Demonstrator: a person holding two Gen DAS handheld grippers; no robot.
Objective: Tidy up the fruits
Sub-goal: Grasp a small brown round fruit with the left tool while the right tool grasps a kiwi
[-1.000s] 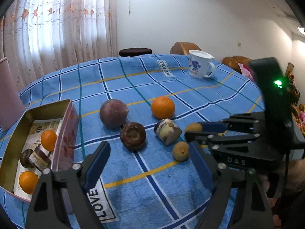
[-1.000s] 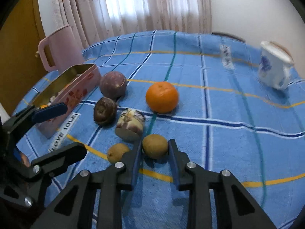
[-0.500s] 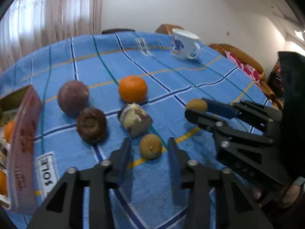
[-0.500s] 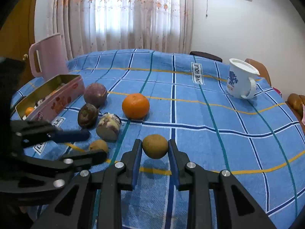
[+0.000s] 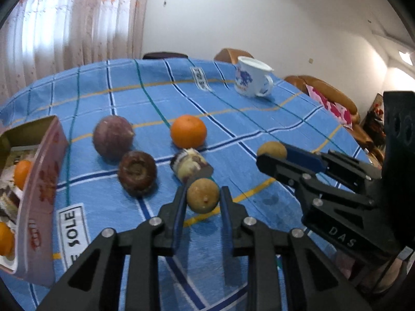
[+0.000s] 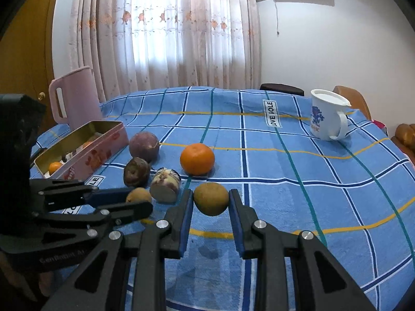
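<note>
on the blue checked tablecloth [image 6: 298, 160] a loose cluster of fruit is seen, viewed from both wrist cameras. left gripper [image 5: 202, 200]: a small yellow-brown fruit [image 5: 203, 198] is pinched between its blue-padded fingers, raised a little off the cloth, its shadow cast below. right gripper [image 6: 211, 201]: a second brownish-green fruit [image 6: 211, 198] is clamped the same way and held clear of the cloth. the two grippers are held side by side, each visible in the other's view.

noted on the cloth beyond the fingers: an orange [image 6: 197, 159], a round purple fruit [image 6: 144, 146], a dark wrinkled fruit [image 6: 136, 171] just in front of it, and a cut purple-and-white piece [image 6: 166, 184] lying on its side, near the orange and the wrinkled fruit.

a pink tin box [image 6: 85, 153], open-topped, is set at the left edge of the cluster; small oranges [image 5: 22, 171] and some dark items are seen inside, the latter too blurred to identify.

further off: a white mug with blue print [image 6: 327, 115] stands on the far right of the table; a pink pitcher [image 6: 74, 96] stands behind the tin. curtains [image 6: 168, 33] are lit by a window at the back.
</note>
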